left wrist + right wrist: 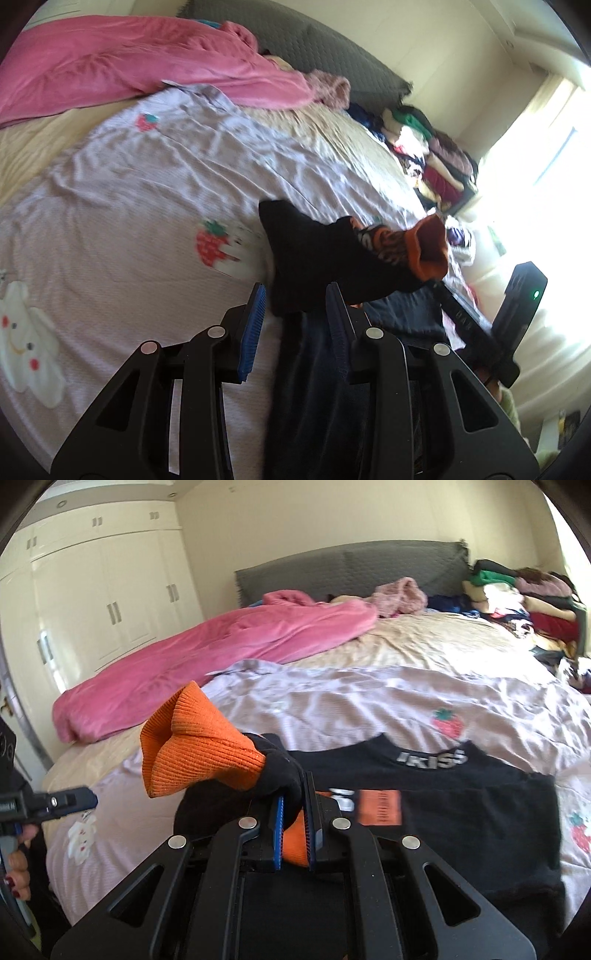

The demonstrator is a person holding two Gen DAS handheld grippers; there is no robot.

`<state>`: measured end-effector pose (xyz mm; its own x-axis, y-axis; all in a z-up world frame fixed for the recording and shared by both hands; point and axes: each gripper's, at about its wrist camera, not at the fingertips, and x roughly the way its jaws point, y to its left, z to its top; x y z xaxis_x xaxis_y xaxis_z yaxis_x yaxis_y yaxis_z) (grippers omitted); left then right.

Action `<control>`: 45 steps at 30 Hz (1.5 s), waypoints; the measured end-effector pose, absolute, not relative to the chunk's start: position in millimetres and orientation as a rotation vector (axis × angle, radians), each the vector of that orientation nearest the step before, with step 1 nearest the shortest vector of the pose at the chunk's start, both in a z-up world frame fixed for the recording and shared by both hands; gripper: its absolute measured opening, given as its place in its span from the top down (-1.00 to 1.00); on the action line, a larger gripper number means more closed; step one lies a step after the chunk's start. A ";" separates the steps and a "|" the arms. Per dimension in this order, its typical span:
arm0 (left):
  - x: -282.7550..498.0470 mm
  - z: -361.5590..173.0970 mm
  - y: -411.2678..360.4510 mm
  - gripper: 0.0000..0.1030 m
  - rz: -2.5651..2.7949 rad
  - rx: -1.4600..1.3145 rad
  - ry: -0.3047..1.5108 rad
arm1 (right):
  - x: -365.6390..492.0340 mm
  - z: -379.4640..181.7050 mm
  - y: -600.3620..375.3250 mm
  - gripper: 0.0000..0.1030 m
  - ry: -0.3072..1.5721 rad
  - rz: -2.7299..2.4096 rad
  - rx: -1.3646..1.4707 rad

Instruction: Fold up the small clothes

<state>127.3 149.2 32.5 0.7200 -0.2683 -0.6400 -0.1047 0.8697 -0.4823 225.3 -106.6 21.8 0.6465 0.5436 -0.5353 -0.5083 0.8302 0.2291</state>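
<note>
Right, the right gripper (295, 812) has its blue pads pinched tight on the sleeve of the black sweatshirt (461, 830), black cloth and orange rib squeezed between them; the orange cuff (199, 753) flares out past the fingertips to the left, lifted clear of the bedding; the body of the sweatshirt lies flat on the lilac strawberry-print sheet (369, 701), its collar with white lettering towards the headboard (351, 568) and an orange patch on the chest; over in the left wrist view, the left gripper (295, 317) has its jaws partly apart with nothing clamped, dark cloth lying beneath and between the fingers but the pads not pressing on it; just beyond its tips the lifted sleeve hangs in the air, the orange cuff (430, 251) out at the right end, and the other gripper's black body (517, 317) with a green light shows at the right edge; a hand (18, 871) holding the left tool shows at the far left of the right wrist view; a pink blanket (207, 653) is bunched across the far side of the bed; a stack of folded clothes (524, 602) sits by the headboard on the right; cream wardrobe doors (110, 602) line the wall.
</note>
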 end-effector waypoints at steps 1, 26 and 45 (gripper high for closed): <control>132.0 29.5 141.1 0.51 -0.106 -0.512 0.782 | 227.7 20.6 -113.6 0.83 0.632 0.586 0.065; 206.4 -13.0 44.1 0.51 -0.132 -0.279 0.912 | 254.2 -24.7 -204.1 0.80 0.759 0.410 0.186; 230.1 -54.0 32.2 0.48 -0.158 -0.226 0.985 | 263.8 -56.7 -242.7 -0.37 0.868 0.363 0.291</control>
